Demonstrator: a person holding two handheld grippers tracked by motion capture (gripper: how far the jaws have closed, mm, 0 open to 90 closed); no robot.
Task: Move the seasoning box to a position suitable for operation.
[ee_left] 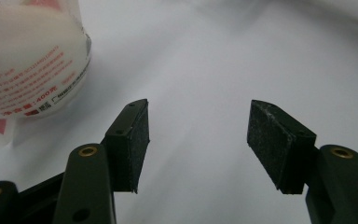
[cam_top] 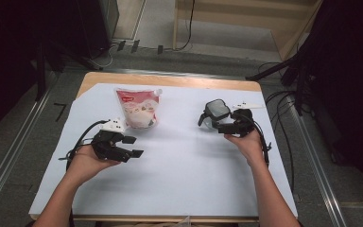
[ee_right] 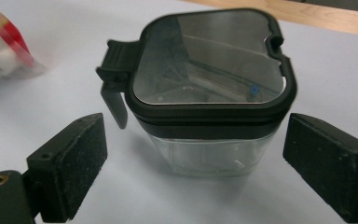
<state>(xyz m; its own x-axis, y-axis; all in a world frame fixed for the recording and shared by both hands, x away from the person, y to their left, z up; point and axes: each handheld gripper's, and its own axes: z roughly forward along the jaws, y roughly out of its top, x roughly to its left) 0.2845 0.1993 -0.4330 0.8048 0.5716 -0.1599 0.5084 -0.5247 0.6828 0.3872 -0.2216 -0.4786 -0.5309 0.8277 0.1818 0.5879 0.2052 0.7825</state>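
The right gripper (ee_right: 196,163) has its fingers (ee_right: 70,165) released: the black pads stand wide on either side of a clear square container (ee_right: 209,98) with a black lid, and neither pad touches it. The left gripper (ee_left: 198,140) is likewise released, its fingers (ee_left: 128,144) apart with bare white sheet between them.

The table (cam_top: 170,80) is wooden and covered by a white sheet (cam_top: 179,170) that leaves a strip of wood bare along the far edge. Grey floor, cables and dark stands surround it.

In the high view the container (cam_top: 216,112) stands toward the far right corner, with the right gripper (cam_top: 224,125) just beside it. A white pouch with red print (cam_top: 137,109) lies near the far left, with the left gripper (cam_top: 132,146) just near of it.

The right gripper view adds the container's flip latch (ee_right: 114,77) on the lid's side and the clear lower body. The left gripper view shows the pouch's red lettering (ee_left: 28,65) up close.

The middle and near half of the sheet lie open between the two hands.
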